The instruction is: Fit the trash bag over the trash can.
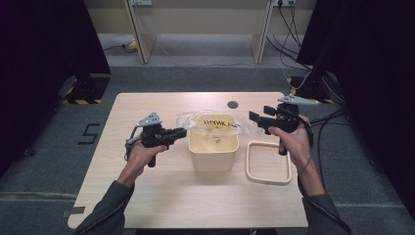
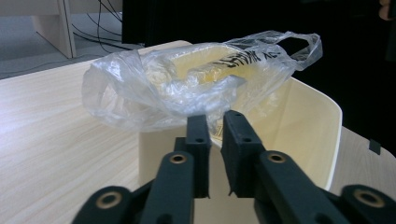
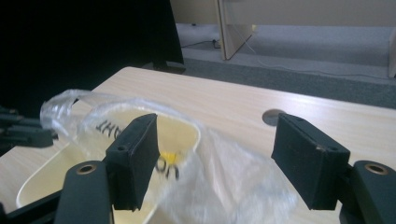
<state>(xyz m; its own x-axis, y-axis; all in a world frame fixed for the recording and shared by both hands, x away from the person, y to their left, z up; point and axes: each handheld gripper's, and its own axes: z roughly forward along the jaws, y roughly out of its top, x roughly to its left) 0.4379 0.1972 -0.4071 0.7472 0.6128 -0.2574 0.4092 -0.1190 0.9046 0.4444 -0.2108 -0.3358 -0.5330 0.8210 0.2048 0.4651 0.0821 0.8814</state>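
Observation:
A cream bin (image 1: pixel 214 161) stands mid-table. Over its far rim lies a clear plastic bag (image 1: pixel 215 122) with black lettering. My left gripper (image 1: pixel 182 132) reaches the bin's far left corner. In the left gripper view, its jaws (image 2: pixel 217 123) stand nearly together, pinching a fold of the bag (image 2: pixel 154 88) just above the bin wall (image 2: pixel 308 126). My right gripper (image 1: pixel 253 117) hovers at the bag's right end. In the right gripper view, its jaws (image 3: pixel 215 122) stand wide apart over the bag (image 3: pixel 224 186) without touching it. The bin (image 3: pixel 198 135) lies beyond.
A cream rectangular frame (image 1: pixel 249 164) lies flat to the right of the bin. A round cable hole (image 1: pixel 233 105) sits near the table's far edge. Desk legs, cables and dark curtains stand behind the table (image 1: pixel 147 196).

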